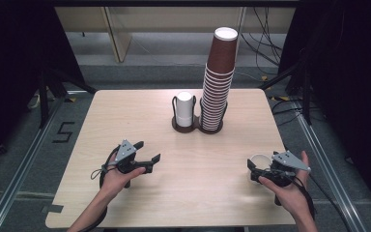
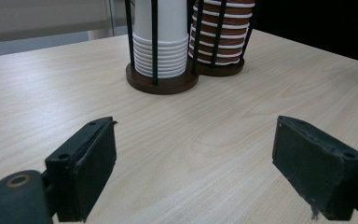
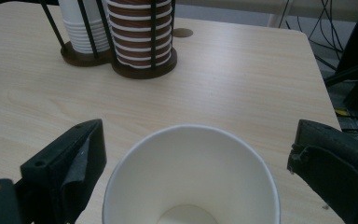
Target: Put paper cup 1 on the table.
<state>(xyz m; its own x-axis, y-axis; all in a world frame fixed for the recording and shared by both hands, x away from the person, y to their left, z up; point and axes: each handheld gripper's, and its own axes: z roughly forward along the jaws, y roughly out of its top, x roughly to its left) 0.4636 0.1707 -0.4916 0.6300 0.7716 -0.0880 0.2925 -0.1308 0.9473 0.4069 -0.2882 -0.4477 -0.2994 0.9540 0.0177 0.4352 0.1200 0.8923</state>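
Right claw (image 3: 191,154) stands spread around the upright paper cup (image 3: 191,182), pads clear; left claw (image 1: 145,157) apart, holding nothing.

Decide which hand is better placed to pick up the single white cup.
Right. The right tongs stand open around the cup; the left tongs hang over bare table.
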